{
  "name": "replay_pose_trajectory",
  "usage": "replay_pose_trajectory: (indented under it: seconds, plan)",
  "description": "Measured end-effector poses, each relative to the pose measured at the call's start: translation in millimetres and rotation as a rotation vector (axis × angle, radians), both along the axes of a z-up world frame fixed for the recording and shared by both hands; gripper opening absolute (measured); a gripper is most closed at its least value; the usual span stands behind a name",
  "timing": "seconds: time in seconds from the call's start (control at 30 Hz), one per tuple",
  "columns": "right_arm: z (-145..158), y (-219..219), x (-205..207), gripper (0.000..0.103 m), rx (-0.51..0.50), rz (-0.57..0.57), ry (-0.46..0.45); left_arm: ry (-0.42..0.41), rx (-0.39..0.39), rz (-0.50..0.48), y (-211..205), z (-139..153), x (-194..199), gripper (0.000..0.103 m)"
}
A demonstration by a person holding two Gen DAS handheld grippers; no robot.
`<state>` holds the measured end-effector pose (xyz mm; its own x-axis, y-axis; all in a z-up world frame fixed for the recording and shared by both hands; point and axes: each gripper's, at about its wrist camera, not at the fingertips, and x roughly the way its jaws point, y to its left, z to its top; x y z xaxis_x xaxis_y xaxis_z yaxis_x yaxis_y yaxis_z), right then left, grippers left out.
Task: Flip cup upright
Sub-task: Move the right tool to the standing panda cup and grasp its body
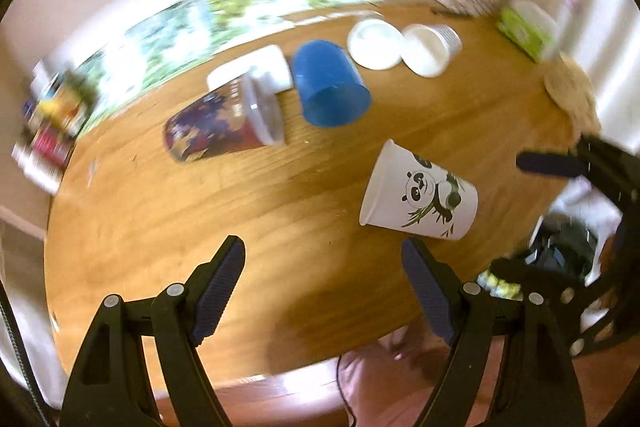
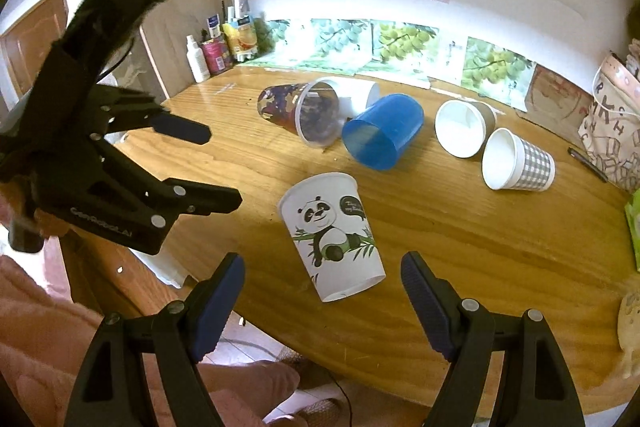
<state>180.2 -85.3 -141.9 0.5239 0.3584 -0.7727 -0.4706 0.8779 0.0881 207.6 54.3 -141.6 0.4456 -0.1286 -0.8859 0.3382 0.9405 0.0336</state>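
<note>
A white paper cup with a panda print lies on its side on the round wooden table, near the front edge. It also shows in the left wrist view. My right gripper is open and empty, just in front of this cup, jaws either side of its base end. My left gripper is open and empty above the table's front, left of the cup. It also appears in the right wrist view. One finger of the right gripper shows in the left wrist view.
Several other cups lie on their sides further back: a blue plastic cup, a dark patterned cup, a white cup and a grey checked cup. Bottles stand at the back left. A patterned bag stands at the right.
</note>
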Motion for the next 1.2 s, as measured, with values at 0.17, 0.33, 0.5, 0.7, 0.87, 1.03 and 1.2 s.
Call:
replay_pose_trajectory:
  seconds: [0.17, 0.33, 0.5, 0.7, 0.87, 1.03, 1.2]
  plan:
    - [-1.4, -1.6, -4.3, 0.081, 0.001, 0.01, -0.017, -0.038, -0.073, 0.193, 6.8, 4.5, -13.3, 0.083]
    - [-4.1, -2.1, -4.1, 0.081, -0.001, 0.031, -0.023, -0.083, -0.129, 0.3, 10.3, 8.0, -31.0, 0.083]
    - [-7.2, 0.6, -3.1, 0.081, -0.005, 0.061, -0.025, -0.133, -0.172, 0.401, 13.4, 13.2, -50.7, 0.083]
    - [-12.0, 7.8, 0.6, 0.081, -0.014, 0.098, -0.01, -0.165, -0.168, 0.471, 15.9, 11.8, -70.5, 0.083]
    - [-15.8, 16.4, 5.6, 0.081, -0.032, 0.115, -0.02, -0.154, -0.175, 0.504, 20.9, 8.0, -82.0, 0.083]
    - [-20.5, 19.9, 13.8, 0.081, -0.033, 0.107, -0.006, -0.164, -0.168, 0.519, 24.3, 9.0, -85.4, 0.083]
    - [-24.7, 23.8, 24.6, 0.081, -0.044, 0.101, 0.01, -0.149, -0.161, 0.521, 25.8, 6.9, -81.8, 0.083]
